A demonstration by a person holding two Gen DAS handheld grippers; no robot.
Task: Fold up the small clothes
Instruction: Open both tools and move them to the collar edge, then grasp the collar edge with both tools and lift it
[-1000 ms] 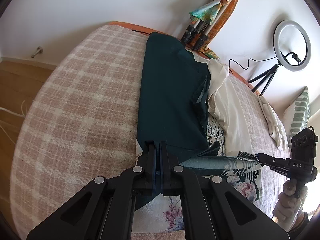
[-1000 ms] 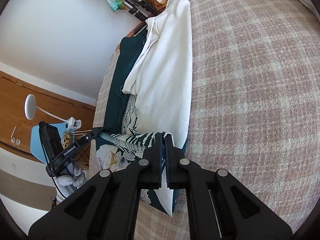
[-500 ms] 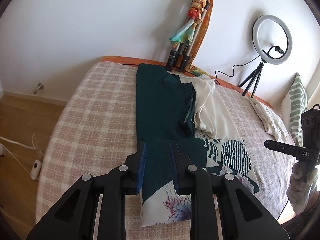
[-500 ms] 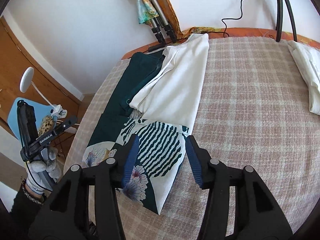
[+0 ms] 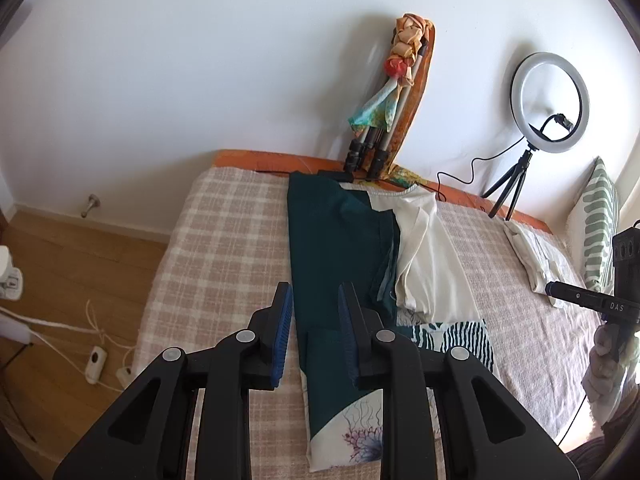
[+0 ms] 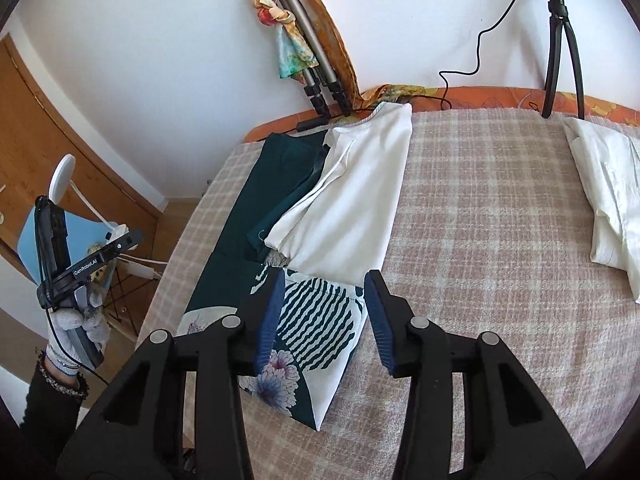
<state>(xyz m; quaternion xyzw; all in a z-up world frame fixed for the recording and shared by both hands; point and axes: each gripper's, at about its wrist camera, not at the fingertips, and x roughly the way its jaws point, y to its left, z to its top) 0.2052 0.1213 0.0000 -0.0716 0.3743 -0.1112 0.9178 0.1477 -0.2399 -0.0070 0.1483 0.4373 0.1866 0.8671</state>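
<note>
Looking along the left hand-held gripper [image 5: 314,322], its two blue-padded jaws stand a modest way apart with nothing between them; they have just been opening, and they hang clear above the cloth. Below lies the garment [image 5: 340,256], a long dark green piece with a white, flower-printed panel, stretched lengthwise on the checked bed [image 5: 224,248]. Its near end is turned back over itself, so a short flap with the floral print [image 5: 360,436] faces up. A cream top [image 5: 428,256] lies along the garment's right edge, partly on it. At the right rim the other hand [image 5: 608,356], gloved, carries its own tool. A ring light [image 5: 550,104] on a small tripod stands at the far edge of the bed.

From the right wrist, the right hand-held gripper [image 6: 326,312] is also empty, jaws set wider, having opened and eased back in slightly. The folded end of the garment, striped and floral, sits just under and beyond them, flat on the bed. A second cream piece [image 6: 608,200] lies well apart to the right, loosely bunched. The left hand [image 6: 74,324] shows at the left edge.

By my reading, one fold of the near end is laid and released. The long far stretch remains unfolded, and both cream pieces look untouched.
</note>
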